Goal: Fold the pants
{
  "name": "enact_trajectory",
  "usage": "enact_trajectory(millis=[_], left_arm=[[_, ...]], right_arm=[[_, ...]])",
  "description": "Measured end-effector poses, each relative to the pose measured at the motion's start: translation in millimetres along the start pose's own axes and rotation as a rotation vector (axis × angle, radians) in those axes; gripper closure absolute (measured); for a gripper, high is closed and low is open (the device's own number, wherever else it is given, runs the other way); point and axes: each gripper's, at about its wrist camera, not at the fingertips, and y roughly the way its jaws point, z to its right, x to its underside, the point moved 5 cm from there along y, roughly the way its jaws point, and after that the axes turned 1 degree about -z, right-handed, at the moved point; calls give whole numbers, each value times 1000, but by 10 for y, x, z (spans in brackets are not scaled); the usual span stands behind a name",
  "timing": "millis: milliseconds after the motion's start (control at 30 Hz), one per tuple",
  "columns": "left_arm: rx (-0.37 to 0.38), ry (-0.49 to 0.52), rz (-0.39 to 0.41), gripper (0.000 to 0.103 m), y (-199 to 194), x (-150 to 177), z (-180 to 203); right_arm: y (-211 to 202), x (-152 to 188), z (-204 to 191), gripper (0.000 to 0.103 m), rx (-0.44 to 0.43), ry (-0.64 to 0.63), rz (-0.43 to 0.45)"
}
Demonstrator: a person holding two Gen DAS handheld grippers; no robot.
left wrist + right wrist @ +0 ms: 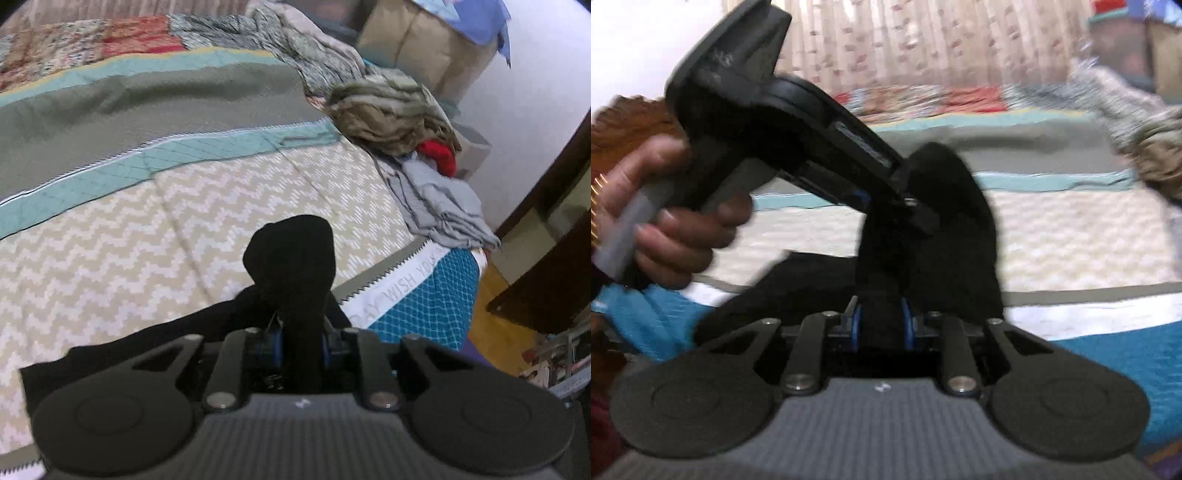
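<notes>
Left wrist view: a pair of black pants [291,266], soft, limp and light by the look of it, bunches into a dark peak rising out of the left gripper [301,349]. The rest of the cloth trails down and to the left, draping over a bed [184,229] covered by a cream zigzag quilt. Fabric like this sags and slides wherever it is not held, so a firm pinch at a hem, waistband or folded edge would likely serve best. The blue-padded fingers [275,347] are drawn close together, pinching a thick fold of the black cloth between them. A grey garment [443,199] and a mottled brown bundle [388,114] lie at the bed's far right edge, well apart from the pants.

Right wrist view, blurred: the right gripper [882,326] shows its blue-rimmed fingers [857,321] nearly together, also clamped on a gathered strip of the same black pants, which stands up in front as a dark mound. The left gripper comes in from the upper left, gripped by a person's hand [672,214], and its tip meets the raised cloth just above the right gripper's hold. Both holds sit close together on one bunched section, above the bed's near edge.
</notes>
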Motion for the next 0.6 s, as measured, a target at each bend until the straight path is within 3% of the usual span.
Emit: enact_trajectory(millis=[200, 367, 433, 500, 567, 600], left_arm=[[-62, -125, 51, 87, -513, 167, -699], [-127, -256, 3, 85, -549, 556, -1337], [-157, -294, -25, 69, -426, 718, -1533], [-179, -367, -50, 65, -293, 888, -1748], [-130, -425, -11, 63, -310, 961, -1822], [-118, -431, 2, 56, -341, 958, -1818]], right_arm=[[304, -370, -481, 79, -249, 28, -46], [863, -354, -929, 76, -330, 16, -167], [1131, -246, -1027, 70, -349, 36, -238], [1305, -121, -1087, 59, -363, 29, -288], [1240, -153, -1088, 59, -372, 19, -278], [1153, -215, -1046, 57, -388, 27, -261]])
